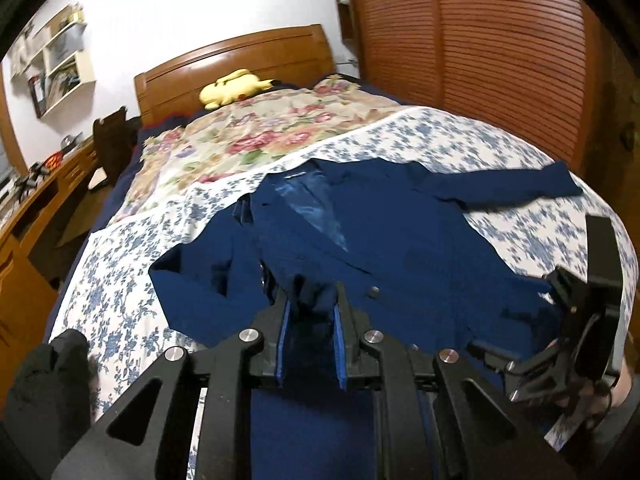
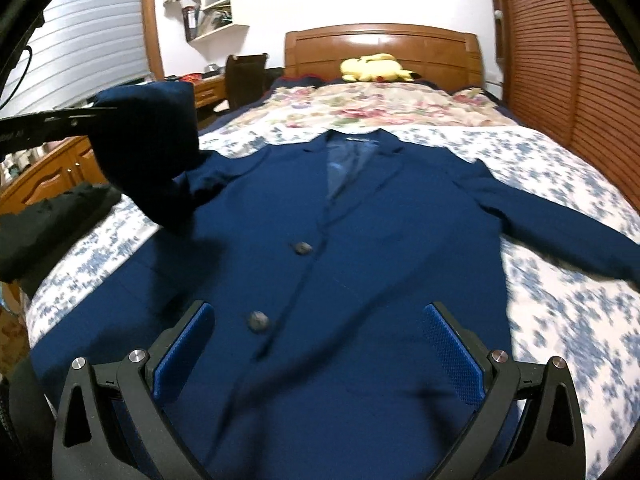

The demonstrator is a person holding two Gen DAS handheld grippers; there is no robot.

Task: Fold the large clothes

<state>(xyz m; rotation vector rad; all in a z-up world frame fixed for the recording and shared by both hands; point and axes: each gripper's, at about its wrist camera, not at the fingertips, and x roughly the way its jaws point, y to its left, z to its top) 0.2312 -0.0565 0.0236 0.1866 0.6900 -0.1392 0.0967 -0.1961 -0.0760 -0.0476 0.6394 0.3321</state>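
Note:
A navy blue blazer lies face up on the bed, collar toward the headboard, two buttons down its front; it also shows in the left wrist view. My left gripper is shut on the blazer's left sleeve and holds it lifted above the bed, the fabric bunched between the blue pads. My right gripper is open and empty, hovering over the blazer's lower front, the fingers spread wide. The right sleeve lies spread out to the right. The right gripper also shows in the left wrist view.
The bed has a blue-and-white floral sheet and a flowered quilt near the wooden headboard. A yellow plush toy lies by the headboard. A wooden desk stands left, a louvred wardrobe right.

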